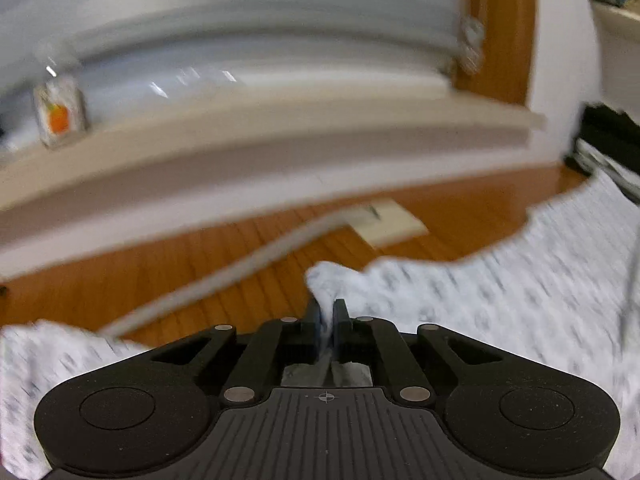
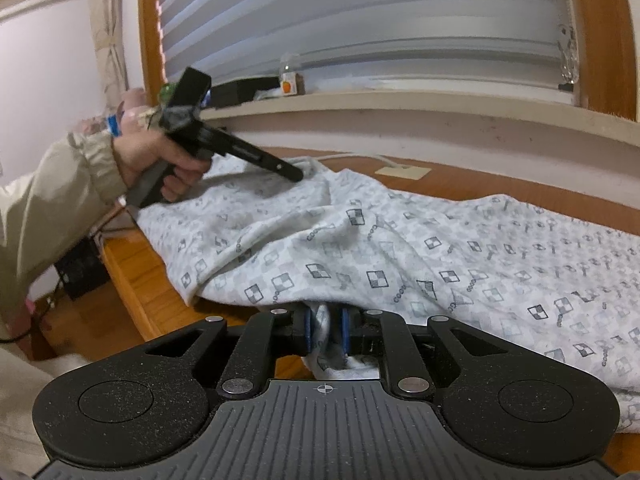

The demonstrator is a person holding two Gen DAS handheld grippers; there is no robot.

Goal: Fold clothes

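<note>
A white garment (image 2: 400, 248) printed with small grey checkered squares lies spread and rumpled over a wooden table (image 2: 136, 280). In the right wrist view my right gripper (image 2: 326, 320) is shut on the garment's near edge, with a roll of cloth squeezed between its blue pads. My left gripper (image 2: 296, 176), held by a hand (image 2: 160, 156) in a beige sleeve, reaches down to the garment's far left corner. In the blurred left wrist view, the left gripper (image 1: 327, 308) is shut on a raised tuft of the garment (image 1: 500, 300).
Behind the table runs a window sill (image 2: 400, 104) under blinds, with a small carton (image 2: 291, 82) on it. A white cable (image 1: 220, 276) and a beige plate (image 2: 404, 171) lie on the wood beyond the cloth. A black box (image 2: 80, 268) sits low on the left.
</note>
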